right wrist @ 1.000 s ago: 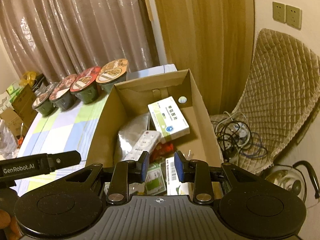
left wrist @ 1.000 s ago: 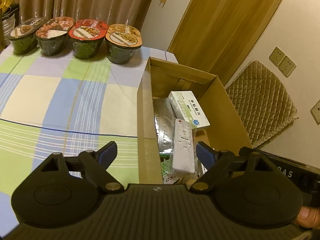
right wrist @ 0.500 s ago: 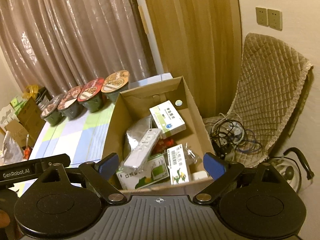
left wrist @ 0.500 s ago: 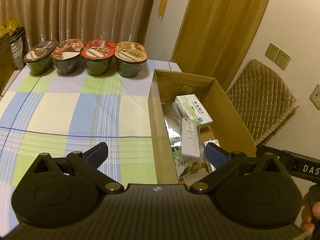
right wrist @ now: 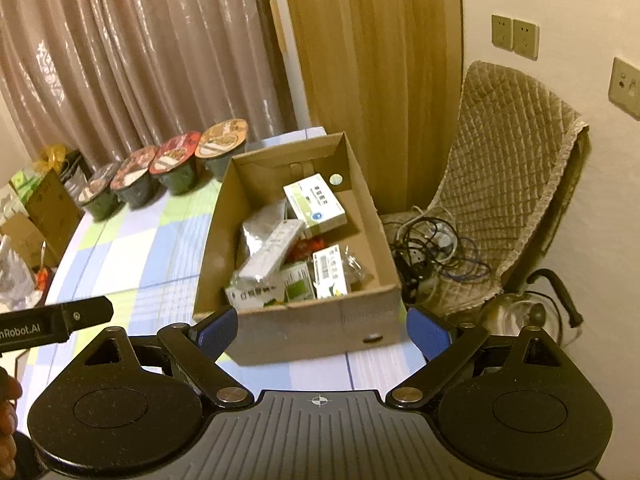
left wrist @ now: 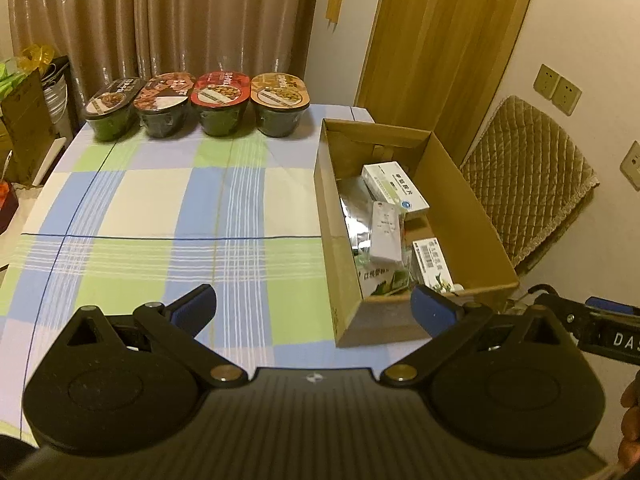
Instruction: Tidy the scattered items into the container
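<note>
Brown cardboard box (right wrist: 304,332) on checked tabletop (left wrist: 160,208), holding white remote (right wrist: 272,250) and medicine cartons. Left gripper (left wrist: 314,306), right gripper (right wrist: 322,330): both released, empty.

tablecloth (left wrist: 168,216): blue-green-cream check | box (left wrist: 460,200): brown | pads (right wrist: 218,330): blue

Both wrist views high, looking forward and down, left over checked tabletop (left wrist: 160,208), right nearer open brown cardboard box (right wrist: 360,312), shared by both
</note>
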